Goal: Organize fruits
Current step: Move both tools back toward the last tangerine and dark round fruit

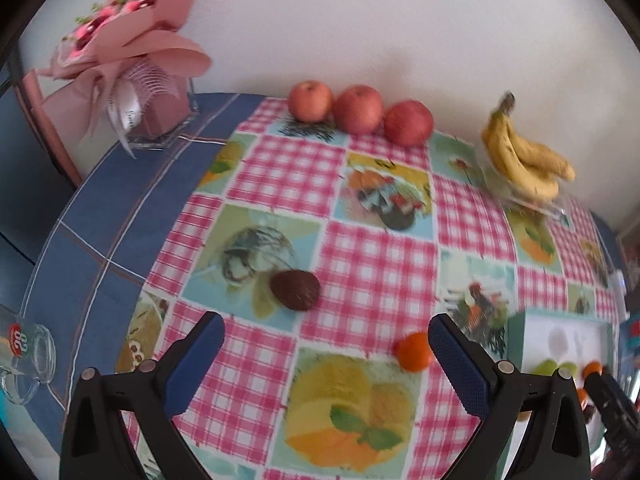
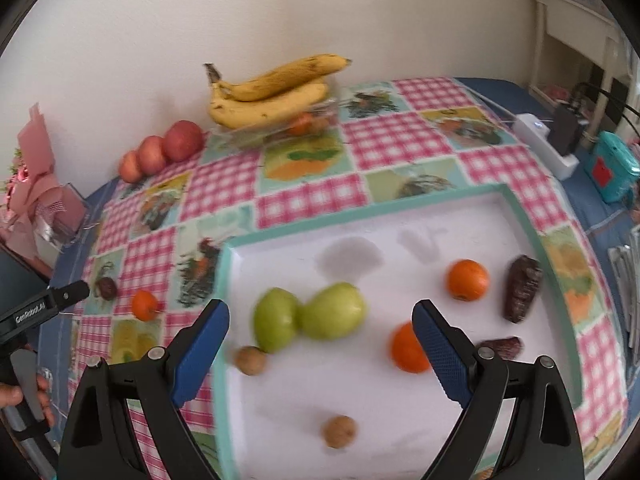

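Observation:
My left gripper (image 1: 326, 322) is open above the checked cloth, nothing between its blue pads. A dark avocado (image 1: 295, 290) lies just beyond it and a small orange (image 1: 414, 351) sits by its right finger. My right gripper (image 2: 320, 308) hangs open over the white tray (image 2: 360, 210). The tray holds two green apples (image 2: 334, 312), two oranges (image 2: 467, 280), two dark avocados (image 2: 522, 294) and two walnuts (image 2: 339, 432). Three red apples (image 1: 358, 109) line the wall. Bananas (image 2: 272, 92) rest on a clear container.
A pink bouquet (image 1: 132, 52) in a clear vase stands at the back left. A glass mug (image 1: 28, 356) lies near the left edge. A white power strip (image 2: 548, 144) and a teal box (image 2: 608, 168) sit right of the tray. A hand (image 2: 16, 396) grips the left tool.

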### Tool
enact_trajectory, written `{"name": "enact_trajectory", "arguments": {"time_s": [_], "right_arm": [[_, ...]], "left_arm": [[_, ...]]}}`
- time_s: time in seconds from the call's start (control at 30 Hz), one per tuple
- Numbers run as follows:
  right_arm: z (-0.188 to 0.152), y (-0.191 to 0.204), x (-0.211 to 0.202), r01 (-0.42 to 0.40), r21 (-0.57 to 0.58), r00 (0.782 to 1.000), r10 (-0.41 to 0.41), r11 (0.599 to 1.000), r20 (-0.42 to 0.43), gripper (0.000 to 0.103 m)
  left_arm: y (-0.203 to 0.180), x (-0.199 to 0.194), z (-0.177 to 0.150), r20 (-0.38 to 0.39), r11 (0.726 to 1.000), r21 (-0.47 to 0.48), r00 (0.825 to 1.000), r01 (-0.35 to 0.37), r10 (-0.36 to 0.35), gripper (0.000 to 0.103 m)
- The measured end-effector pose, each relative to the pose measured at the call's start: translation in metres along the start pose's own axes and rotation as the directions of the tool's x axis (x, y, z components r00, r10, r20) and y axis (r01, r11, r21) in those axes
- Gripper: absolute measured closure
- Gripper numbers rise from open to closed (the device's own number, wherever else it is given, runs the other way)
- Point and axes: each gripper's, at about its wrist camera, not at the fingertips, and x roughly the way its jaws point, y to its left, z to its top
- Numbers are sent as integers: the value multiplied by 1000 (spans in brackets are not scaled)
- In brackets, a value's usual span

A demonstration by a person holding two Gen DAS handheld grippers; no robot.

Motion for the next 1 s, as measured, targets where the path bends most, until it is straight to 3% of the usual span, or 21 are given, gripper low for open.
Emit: {"name": "enact_trajectory", "arguments": {"time_s": [0.3,0.53,0.83,1.0], "right_arm": [[9,60,15,-44,-104,999,45,994,0,10],[9,108,43,-87,-167,995,77,982,-62,10],[0,143,77,-104,-216,988,75,971,-137,10],[-8,152,94,-120,-241,982,79,963,-174,10]], "left_arm": [[43,12,11,21,995,-94,999,-32,34,0],[64,31,15,-42,992,-127,999,-1,-4,0],[59,53,19,-66,995,-97,997,19,-25,0],[55,74,18,-110,989,-125,990,77,-91,1]]}}
